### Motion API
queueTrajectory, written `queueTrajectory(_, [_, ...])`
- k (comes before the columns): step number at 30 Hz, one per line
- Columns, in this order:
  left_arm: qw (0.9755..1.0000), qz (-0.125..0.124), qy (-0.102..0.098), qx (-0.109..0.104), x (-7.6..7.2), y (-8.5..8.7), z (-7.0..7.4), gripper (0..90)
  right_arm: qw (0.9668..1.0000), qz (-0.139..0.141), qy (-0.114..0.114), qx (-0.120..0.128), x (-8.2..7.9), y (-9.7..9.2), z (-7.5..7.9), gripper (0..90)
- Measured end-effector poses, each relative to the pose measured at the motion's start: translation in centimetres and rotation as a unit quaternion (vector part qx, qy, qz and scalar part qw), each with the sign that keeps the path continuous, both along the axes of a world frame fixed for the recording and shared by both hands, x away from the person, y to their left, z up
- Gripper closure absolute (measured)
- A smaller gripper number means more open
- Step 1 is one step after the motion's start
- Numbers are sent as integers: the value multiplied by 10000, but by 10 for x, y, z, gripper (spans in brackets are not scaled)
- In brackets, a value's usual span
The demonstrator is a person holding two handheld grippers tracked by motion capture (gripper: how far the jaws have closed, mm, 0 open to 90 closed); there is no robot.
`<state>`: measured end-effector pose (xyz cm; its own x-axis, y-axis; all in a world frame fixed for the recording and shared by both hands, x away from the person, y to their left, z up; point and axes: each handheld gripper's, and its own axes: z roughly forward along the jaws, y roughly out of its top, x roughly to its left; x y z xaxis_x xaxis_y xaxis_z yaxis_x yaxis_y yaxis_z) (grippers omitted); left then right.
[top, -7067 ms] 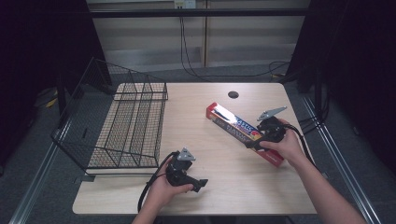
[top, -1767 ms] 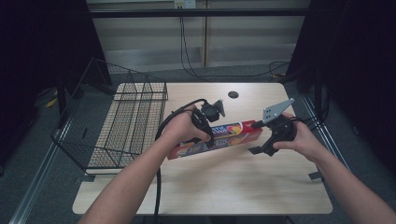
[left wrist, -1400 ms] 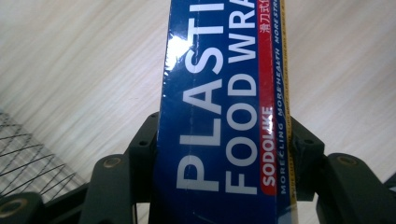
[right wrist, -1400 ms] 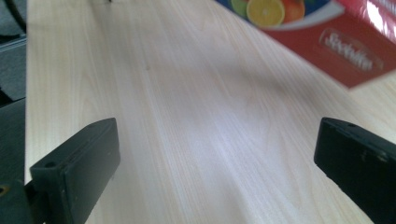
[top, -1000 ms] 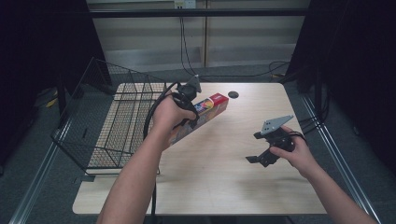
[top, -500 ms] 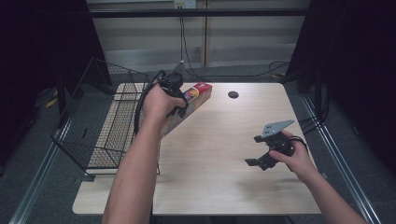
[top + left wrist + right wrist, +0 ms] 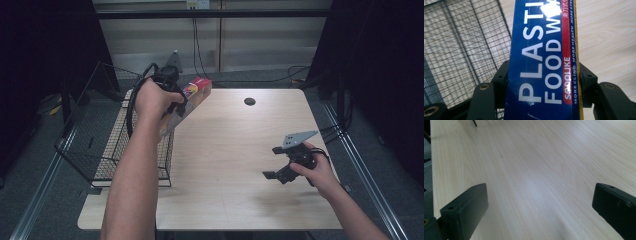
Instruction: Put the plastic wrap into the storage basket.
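You are carrying the long blue-and-red cardboard box of plastic food wrap (image 7: pixel 189 102) off the pale wooden desk (image 7: pixel 235 150), and it is now hanging tilted over the near edge of the black wire basket (image 7: pixel 95 150), so the drop-in looks close. Your left tongs (image 7: pixel 544 82) are pinching the box; your right tongs (image 7: pixel 275 175) are spread, well apart from the basket. The basket's raised rim is standing in the way.
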<state>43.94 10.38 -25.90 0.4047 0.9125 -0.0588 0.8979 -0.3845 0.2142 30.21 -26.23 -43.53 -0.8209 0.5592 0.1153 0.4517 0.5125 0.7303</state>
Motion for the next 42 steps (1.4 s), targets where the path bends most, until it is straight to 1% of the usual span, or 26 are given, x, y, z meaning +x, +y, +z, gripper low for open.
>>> queueTrajectory(1, [10000, 20, -19, 9, 0, 3, 2, 434, 10000, 4, -10, -4, 0, 0, 0, 2])
queueTrajectory(3, [9999, 144, -25, -45, 0, 10, 6, 434, 10000, -4, -76, 17, -1, 0, 0, 2])
queueTrajectory(4, [9998, 157, -53, -93, 0, 13, 7, 434, 10000, -18, -72, 19, -1, 0, 0, 2])
queueTrajectory(5, [9998, 174, -29, -55, 0, 15, 9, 434, 10000, -14, -84, 8, -1, 1, 0, 2])
queueTrajectory(6, [9998, 189, -80, -49, -1, 18, 10, 434, 10000, -3, -81, 10, -1, 1, -1, 2])
queueTrajectory(7, [9996, 258, -73, -64, -1, 20, 11, 434, 10000, -2, -56, -23, -1, 1, -1, 2])
queueTrajectory(8, [9995, 295, -109, -72, -1, 22, 13, 434, 10000, -2, -52, -41, -1, 2, -2, 2])
queueTrajectory(9, [9994, 309, -118, -29, -2, 25, 14, 434, 10000, 39, -26, -45, -1, 2, -3, 2])
queueTrajectory(11, [9991, 409, -105, -68, -3, 30, 17, 434, 10000, 37, -36, -44, -1, 3, -4, 2])
queueTrajectory(12, [9989, 446, -131, -102, -3, 34, 19, 434, 10000, 54, -10, -52, -1, 4, -4, 2])
queueTrajectory(13, [9987, 475, -169, -88, -4, 36, 20, 434, 10000, 51, 16, -54, -1, 3, -5, 2])
queueTrajectory(14, [9986, 482, -189, -72, -4, 39, 22, 434, 10000, 51, 16, -54, -1, 3, -5, 2])
queueTrajectory(17, [9977, 639, -214, -98, -5, 48, 25, 434, 10000, 22, -2, -46, -1, 3, -5, 2])
queueTrajectory(18, [9976, 649, -218, -87, -6, 51, 26, 434, 10000, 14, 6, -41, -1, 3, -5, 2])
queueTrajectory(19, [9971, 723, -219, -118, -6, 54, 27, 434, 10000, 7, 34, -21, -2, 3, -5, 2])
queueTrajectory(27, [9940, 1041, -303, -139, -11, 80, 36, 434, 10000, 36, 32, -47, -2, 3, -7, 1])
queueTrajectory(28, [9934, 1101, -289, -155, -12, 83, 38, 434, 10000, 45, 35, -36, -2, 3, -7, 1])
queueTrajectory(30, [9919, 1221, -320, -157, -13, 89, 39, 434, 10000, 36, 23, -24, -2, 3, -7, 1])
queueTrajectory(31, [9918, 1225, -330, -129, -14, 93, 40, 434, 10000, 49, 27, -23, -2, 3, -7, 1])
queueTrajectory(33, [9900, 1359, -350, -124, -15, 98, 41, 434, 10000, 33, 20, -45, -2, 3, -8, 0])
queueTrajectory(35, [9897, 1381, -348, -121, -16, 105, 42, 434, 10000, 35, 46, -40, -2, 3, -8, 0])
queueTrajectory(36, [9885, 1461, -364, -167, -17, 107, 42, 434, 10000, 30, 53, -50, -2, 3, -9, 0])
queueTrajectory(39, [9867, 1564, -417, -137, -19, 114, 43, 434, 9999, 25, 48, -87, -2, 3, -10, 0])
queueTrajectory(40, [9865, 1572, -436, -120, -19, 116, 43, 434, 9999, 31, 67, -83, -2, 3, -11, 0])
queueTrajectory(41, [9869, 1548, -441, -84, -20, 119, 43, 434, 9999, 42, 74, -69, -2, 3, -11, 0])
queueTrajectory(42, [9856, 1629, -431, -138, -21, 121, 43, 434, 9999, 67, 74, -65, -2, 3, -11, 0])
